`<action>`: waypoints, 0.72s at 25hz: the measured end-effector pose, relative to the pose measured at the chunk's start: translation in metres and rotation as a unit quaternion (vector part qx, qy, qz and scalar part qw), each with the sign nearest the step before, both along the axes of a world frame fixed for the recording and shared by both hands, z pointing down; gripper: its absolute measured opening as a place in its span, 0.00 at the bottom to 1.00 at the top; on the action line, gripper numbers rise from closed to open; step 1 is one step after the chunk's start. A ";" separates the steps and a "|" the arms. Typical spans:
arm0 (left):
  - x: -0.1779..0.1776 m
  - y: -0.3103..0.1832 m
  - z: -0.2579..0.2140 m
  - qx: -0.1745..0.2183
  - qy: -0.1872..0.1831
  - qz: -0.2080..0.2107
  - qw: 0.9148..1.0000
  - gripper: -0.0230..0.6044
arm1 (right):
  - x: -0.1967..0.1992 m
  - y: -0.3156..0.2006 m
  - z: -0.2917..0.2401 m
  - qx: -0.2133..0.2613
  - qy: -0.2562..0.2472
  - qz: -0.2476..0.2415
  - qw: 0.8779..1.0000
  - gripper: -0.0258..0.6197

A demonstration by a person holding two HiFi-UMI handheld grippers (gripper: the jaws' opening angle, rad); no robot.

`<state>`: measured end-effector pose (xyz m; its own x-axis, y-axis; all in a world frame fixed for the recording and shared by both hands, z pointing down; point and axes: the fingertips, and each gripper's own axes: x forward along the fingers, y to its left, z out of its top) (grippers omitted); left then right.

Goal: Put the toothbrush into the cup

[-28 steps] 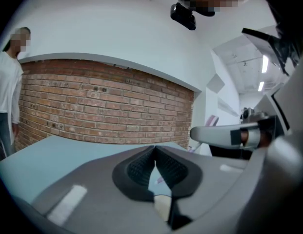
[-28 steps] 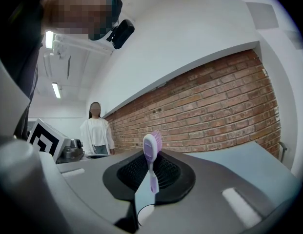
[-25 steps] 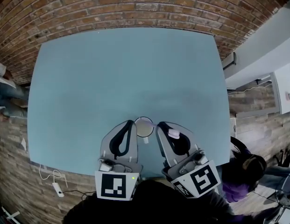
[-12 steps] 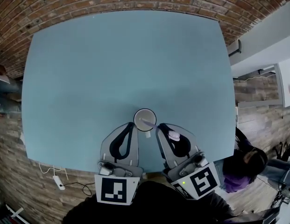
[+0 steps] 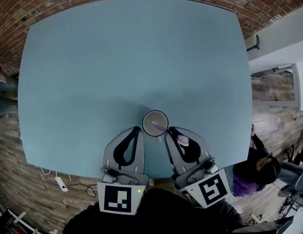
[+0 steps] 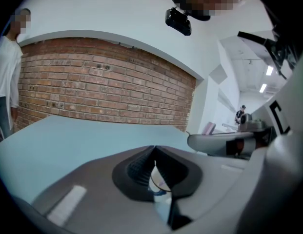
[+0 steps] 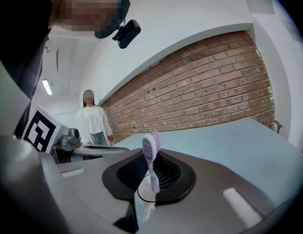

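From the head view, we have both claws low at the near edge of the flat pale-blue table. The small round white cup with a dark rim sits just ahead of them, between their tips. The left gripper has the cup just off its tip to the right. The right gripper has it just off its tip to the left and is the one carrying the load.

The white toothbrush with a lilac head lies along the right claw with its head back toward us. Its handle runs forward-left, and the far end shows inside the ring of the cup. We can't tell whether it touches the bottom.

In the left gripper view, the left gripper has its tips pressed together with nothing pinched. Through the gap under the tips we see the cup straight ahead and slightly below.

In the right gripper view, the right gripper has the toothbrush between its pads. The brush stands steeply, bristle head up and handle dropping forward. The jaws are just starting to ease apart around it. Beyond the tips and below them is the cup, with the handle pointing down into its mouth.

We judge the brush is lined up over the cup, so what remains is to let it go cleanly.
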<state>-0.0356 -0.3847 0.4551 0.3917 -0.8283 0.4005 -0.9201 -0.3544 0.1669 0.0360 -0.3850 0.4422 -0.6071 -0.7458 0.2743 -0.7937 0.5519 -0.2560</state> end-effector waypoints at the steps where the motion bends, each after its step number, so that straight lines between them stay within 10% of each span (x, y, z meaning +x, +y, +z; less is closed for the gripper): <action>1: 0.000 -0.001 0.001 -0.002 0.000 0.001 1.000 0.05 | -0.002 0.000 0.002 -0.004 -0.001 0.000 1.000 0.08; 18: 0.005 -0.008 -0.008 0.010 0.000 0.018 1.000 0.05 | -0.006 -0.002 -0.012 0.025 -0.009 -0.019 0.999 0.31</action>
